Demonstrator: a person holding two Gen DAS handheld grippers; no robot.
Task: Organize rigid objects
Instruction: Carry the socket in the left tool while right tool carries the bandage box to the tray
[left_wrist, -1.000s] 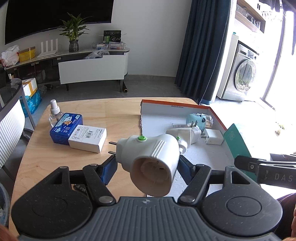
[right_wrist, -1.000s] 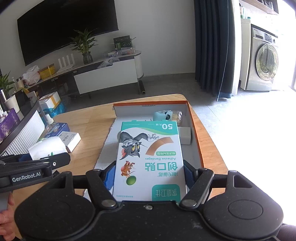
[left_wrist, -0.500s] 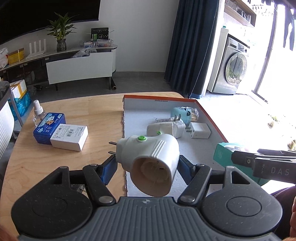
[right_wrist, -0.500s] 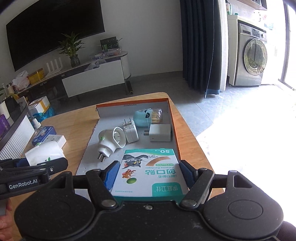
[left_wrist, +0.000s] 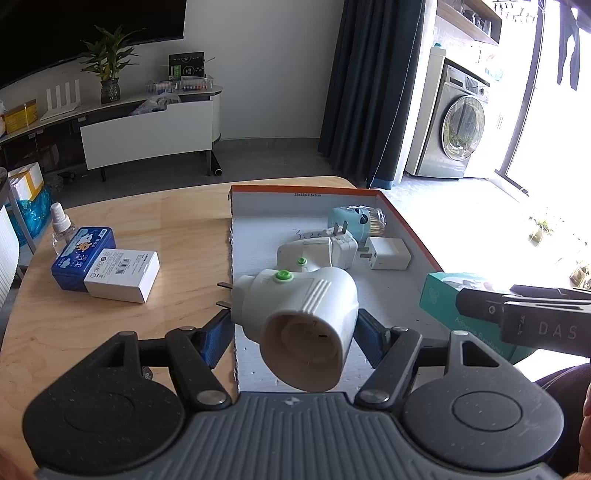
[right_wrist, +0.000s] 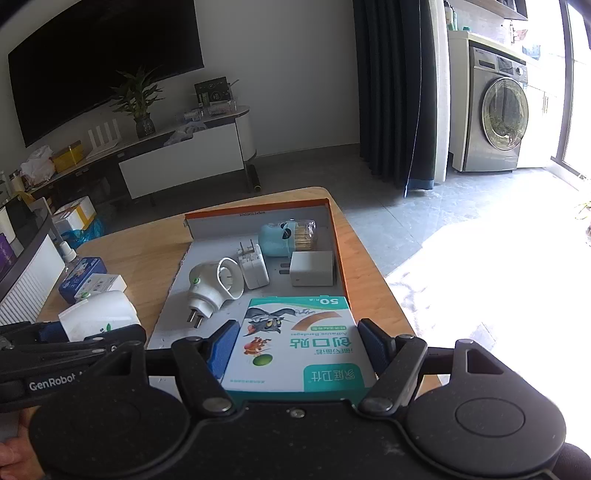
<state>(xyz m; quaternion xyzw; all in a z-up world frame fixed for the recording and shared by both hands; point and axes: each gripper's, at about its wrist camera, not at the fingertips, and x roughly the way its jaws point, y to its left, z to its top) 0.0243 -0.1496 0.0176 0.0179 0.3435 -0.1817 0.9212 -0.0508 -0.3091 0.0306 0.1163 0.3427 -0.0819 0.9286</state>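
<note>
The left gripper (left_wrist: 295, 328) is clenched on a white, smooth plastic plug-in device with a green button (left_wrist: 301, 317), its blue pads pressing the body from either side. The device's wide round mouth faces the camera, and its two metal prongs point left, over the near left edge of the shallow orange-rimmed cardboard box with a white floor (left_wrist: 404, 225) that sits on the light wooden counter (left_wrist: 177, 229). The right gripper (right_wrist: 297, 345) is grasping a flat teal-and-white cardboard carton of adhesive bandages printed with cartoon figures (right_wrist: 295, 339), whose long axis runs straight ahead along the fingers, its far end over the near right part of the box floor. The open floor lies directly ahead of and below both held things — the left one at the box's left edge, the right one nearer the right wall. Already lying inside are a second white plug-in device with a round collar (right_wrist: 210, 284), a white two-prong charger (right_wrist: 253, 267), a white cube adapter (right_wrist: 312, 267) and a pale blue round container with a clear ribbed end (right_wrist: 286, 236). Outside, on the counter to the left, sit a blue tin (left_wrist: 79, 254), a white rectangular carton (left_wrist: 123, 269) touching it, and a small clear spray bottle (left_wrist: 61, 229). I judge these hard, slick shells will slide on the box floor if released from any height.
</note>
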